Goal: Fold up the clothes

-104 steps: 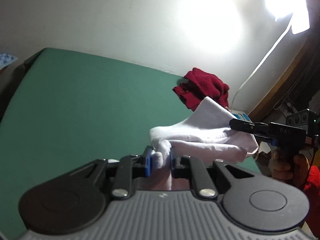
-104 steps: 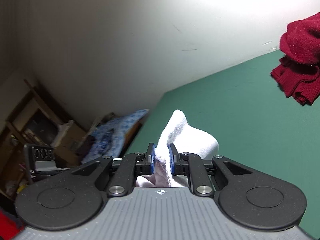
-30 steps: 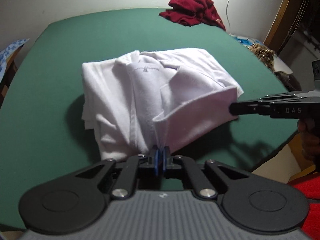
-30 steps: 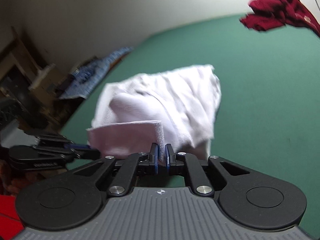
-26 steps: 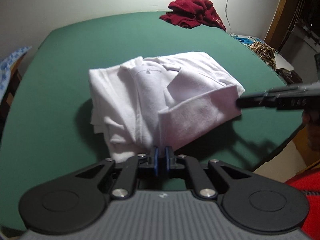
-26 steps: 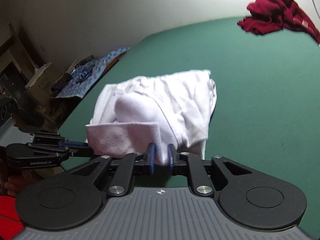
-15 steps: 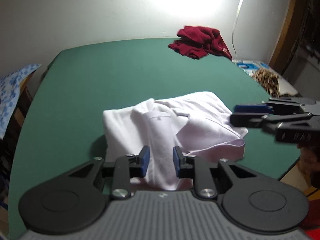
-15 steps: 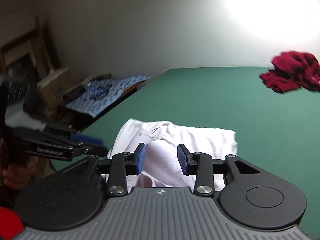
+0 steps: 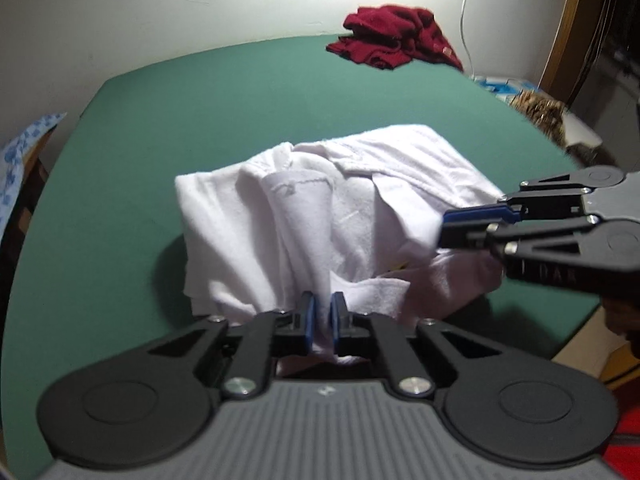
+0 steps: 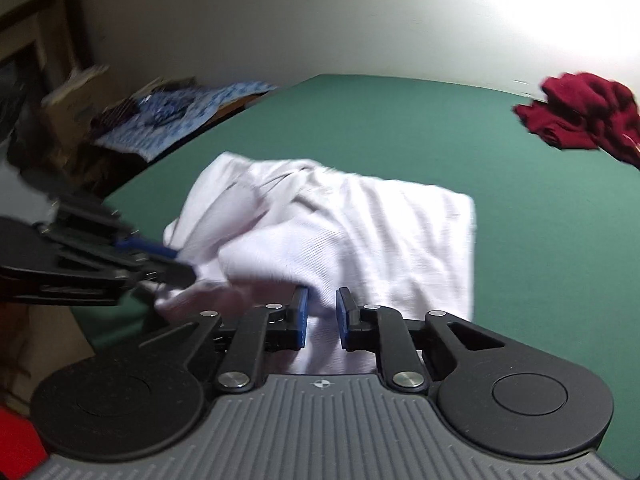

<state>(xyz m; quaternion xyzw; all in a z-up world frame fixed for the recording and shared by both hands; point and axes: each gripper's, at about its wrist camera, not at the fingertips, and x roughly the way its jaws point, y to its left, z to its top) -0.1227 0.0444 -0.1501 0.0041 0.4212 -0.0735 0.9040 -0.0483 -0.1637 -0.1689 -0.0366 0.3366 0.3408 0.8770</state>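
A white garment lies folded in a lumpy pile near the front edge of the green table. My left gripper has its jaws closed to a narrow gap with white cloth pinched between them at the pile's near edge. My right gripper has a wider gap, with a fold of the same white garment between its fingers. The right gripper also shows in the left wrist view at the pile's right side. The left gripper shows in the right wrist view at the pile's left.
A crumpled dark red garment lies at the table's far end, also in the right wrist view. Blue patterned cloth and clutter sit past the table's left side. The table's front edge is just below the pile.
Both grippers let go of the cloth about half a second ago and opened wide. They have since come down onto the pile again; the left jaws have closed on the near edge and the right jaws have narrowed.
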